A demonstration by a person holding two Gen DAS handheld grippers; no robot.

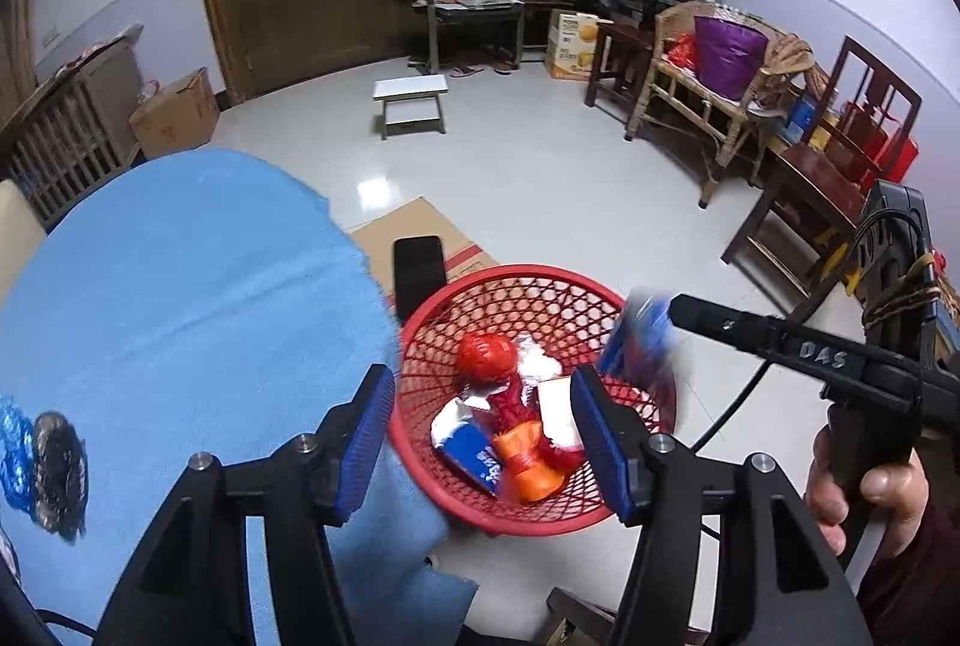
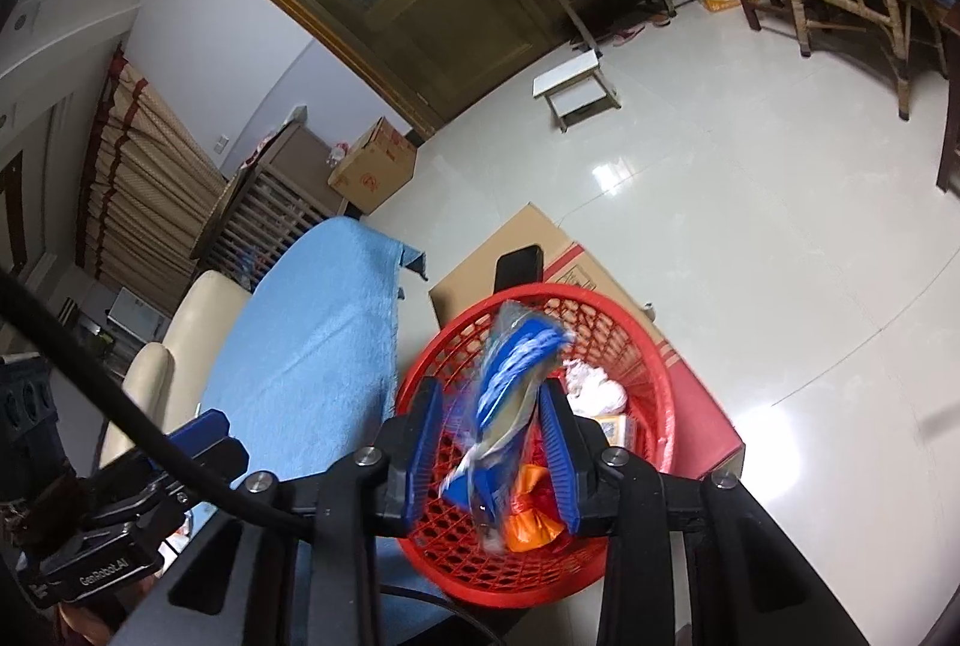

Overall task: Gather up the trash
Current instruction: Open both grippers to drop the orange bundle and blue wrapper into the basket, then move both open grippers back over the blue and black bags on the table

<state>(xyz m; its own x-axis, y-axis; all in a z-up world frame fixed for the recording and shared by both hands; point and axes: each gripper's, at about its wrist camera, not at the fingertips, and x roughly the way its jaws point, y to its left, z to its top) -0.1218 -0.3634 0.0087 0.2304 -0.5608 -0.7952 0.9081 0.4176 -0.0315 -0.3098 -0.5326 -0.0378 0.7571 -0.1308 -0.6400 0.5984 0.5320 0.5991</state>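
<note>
A red mesh basket [image 1: 624,496] stands on the floor beside a table covered by a blue cloth [image 1: 180,316]. It holds several wrappers, red, orange, white and blue. My left gripper [image 1: 480,442] is open and empty above the basket's near rim. My right gripper [image 2: 489,442] is over the basket [image 2: 654,364] with its jaws apart. A blurred blue wrapper [image 2: 510,400] sits between them, touching neither clearly; it also shows in the left wrist view [image 1: 645,346]. A blue and dark piece of trash [image 1: 42,466] lies on the cloth at the left.
A flattened cardboard box [image 1: 420,232] and a dark phone-like slab [image 1: 419,268] lie behind the basket. A small white stool [image 1: 411,103] stands mid-floor. Chairs [image 1: 714,106] and clutter line the right wall. A cardboard box [image 1: 174,112] sits by the door.
</note>
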